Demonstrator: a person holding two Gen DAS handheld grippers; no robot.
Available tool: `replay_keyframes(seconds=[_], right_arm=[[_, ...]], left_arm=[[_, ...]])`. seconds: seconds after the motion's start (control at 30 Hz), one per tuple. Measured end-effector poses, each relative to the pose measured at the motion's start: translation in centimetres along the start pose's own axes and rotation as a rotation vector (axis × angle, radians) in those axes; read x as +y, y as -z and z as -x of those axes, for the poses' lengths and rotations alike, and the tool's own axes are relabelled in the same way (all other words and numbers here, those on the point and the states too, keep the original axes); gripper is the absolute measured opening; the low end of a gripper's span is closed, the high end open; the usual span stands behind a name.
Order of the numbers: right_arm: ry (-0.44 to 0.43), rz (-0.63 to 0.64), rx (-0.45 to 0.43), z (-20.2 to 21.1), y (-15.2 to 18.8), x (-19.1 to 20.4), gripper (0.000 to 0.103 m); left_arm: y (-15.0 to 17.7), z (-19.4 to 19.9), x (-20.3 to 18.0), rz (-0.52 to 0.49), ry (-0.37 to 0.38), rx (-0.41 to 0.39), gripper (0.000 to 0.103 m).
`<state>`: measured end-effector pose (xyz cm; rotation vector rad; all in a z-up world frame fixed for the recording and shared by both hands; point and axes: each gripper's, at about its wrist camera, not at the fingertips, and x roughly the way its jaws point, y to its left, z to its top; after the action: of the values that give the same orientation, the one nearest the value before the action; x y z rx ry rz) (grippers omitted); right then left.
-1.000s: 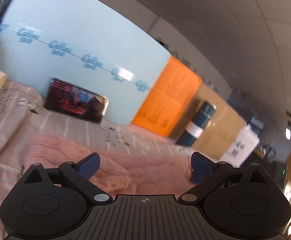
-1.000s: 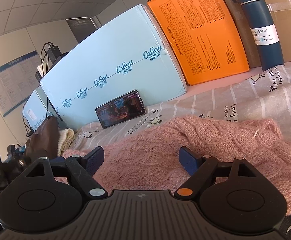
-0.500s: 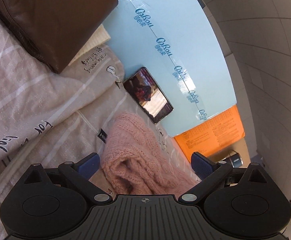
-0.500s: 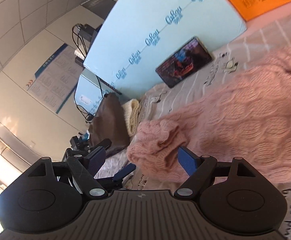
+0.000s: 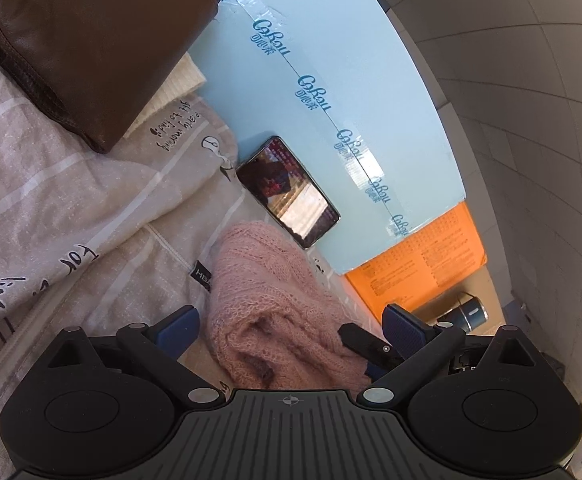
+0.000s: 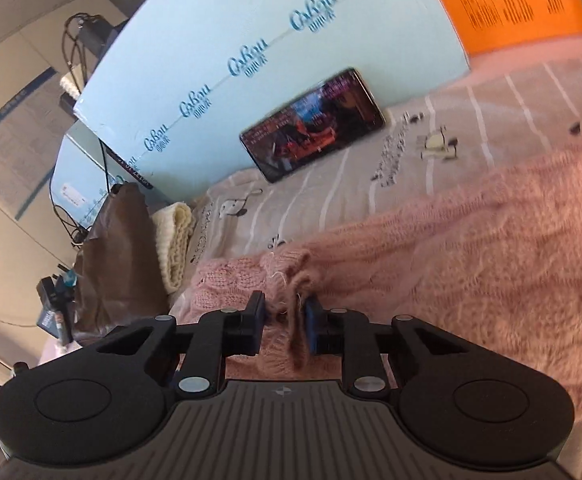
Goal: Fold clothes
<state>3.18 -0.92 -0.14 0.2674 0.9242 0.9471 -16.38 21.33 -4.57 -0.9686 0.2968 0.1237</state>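
Surface: striped bedding (image 5: 91,208) with printed lettering and small cartoon figures carries everything; it looks like a bed, so the sweater has a soft, wide place to be laid out.
Right tongs (image 6: 284,322): drawn together and clamped on a ribbed edge of the pink sweater (image 6: 471,248), probably a cuff or hem corner, with loose fuzz poking out between the blue pads. The pinch sits right at the edge, which suits carrying that edge across the body for a fold.
Left tongs (image 5: 291,322): spread wide apart, holding nothing, with the bunched end of the sweater lying between the 2 pads. Judged from this, they are placed to take a second edge.
Sweater: rumpled on the bedding, not flat and not yet a tidy folded stack; its bulk runs off to the right of the right tongs.
Phone (image 6: 313,124): beyond the sweater, leaning on the pale blue panel (image 6: 251,40) with its screen lit, likely propped there for viewing.
Brown leather bag (image 5: 87,36): left of the phone, lying on a cream knit (image 6: 173,244), both clear of the sweater.
Farthest: an orange board (image 5: 419,264) and a dark bottle (image 5: 469,312) right of the phone.
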Motion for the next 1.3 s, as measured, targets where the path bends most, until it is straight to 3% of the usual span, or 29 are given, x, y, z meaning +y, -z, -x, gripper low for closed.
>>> replay_keyframes(seconds=[0.17, 0.27, 0.43, 0.57, 0.6, 0.63, 0.7, 0.8, 0.9, 0.97, 1.1, 1.23, 1.3], right_arm=[[0.119, 0.202, -0.043, -0.9, 1.0, 0.9, 0.022], [0.143, 0.282, -0.079, -0.9, 2.0, 1.4, 0.038], [0.083, 0.242, -0.117, 1.8, 1.6, 1.2, 0.064], [0.068, 0.179, -0.2, 4.8, 1.2, -0.3, 0.066], [0.067, 0.16, -0.223, 5.6, 1.1, -0.9, 0.067], [0.068, 0.142, -0.241, 6.4, 1.1, -1.4, 0.068], [0.073, 0.106, -0.282, 7.9, 1.1, -2.7, 0.07], [0.087, 0.05, -0.337, 9.7, 1.2, -4.8, 0.071], [0.085, -0.014, -0.36, 10.6, 1.1, -6.6, 0.071], [0.084, -0.057, -0.375, 11.2, 1.0, -7.8, 0.071], [0.079, -0.101, -0.407, 12.4, 1.1, -8.9, 0.071], [0.066, -0.129, -0.438, 13.6, 1.3, -9.6, 0.071], [0.055, -0.143, -0.448, 14.0, 1.3, -9.9, 0.071]], left_arm=[[0.2, -0.1, -0.2, -0.023, -0.007, 0.0, 0.099], [0.1, -0.2, 0.0, -0.008, -0.006, -0.007, 0.099], [-0.5, -1.8, -0.3, 0.009, -0.024, 0.022, 0.099], [-0.6, -4.1, -1.4, -0.027, -0.079, 0.043, 0.094], [-0.3, -4.6, -1.8, -0.06, -0.114, 0.04, 0.08], [-0.1, -5.1, -2.2, -0.094, -0.149, 0.037, 0.073], [0.4, -5.7, -2.7, -0.176, -0.171, 0.053, 0.046], [1.0, -5.3, -3.3, -0.264, -0.158, 0.048, 0.032], [1.1, -4.0, -5.0, -0.401, -0.131, 0.009, 0.027], [1.2, -3.0, -6.3, -0.518, -0.16, -0.034, 0.024], [1.2, -2.3, -8.5, -0.786, -0.337, -0.153, 0.023], [2.4, -2.4, -10.2, -1.075, -0.606, -0.344, 0.023], [3.5, -2.5, -11.3, -1.176, -0.635, -0.404, 0.024]])
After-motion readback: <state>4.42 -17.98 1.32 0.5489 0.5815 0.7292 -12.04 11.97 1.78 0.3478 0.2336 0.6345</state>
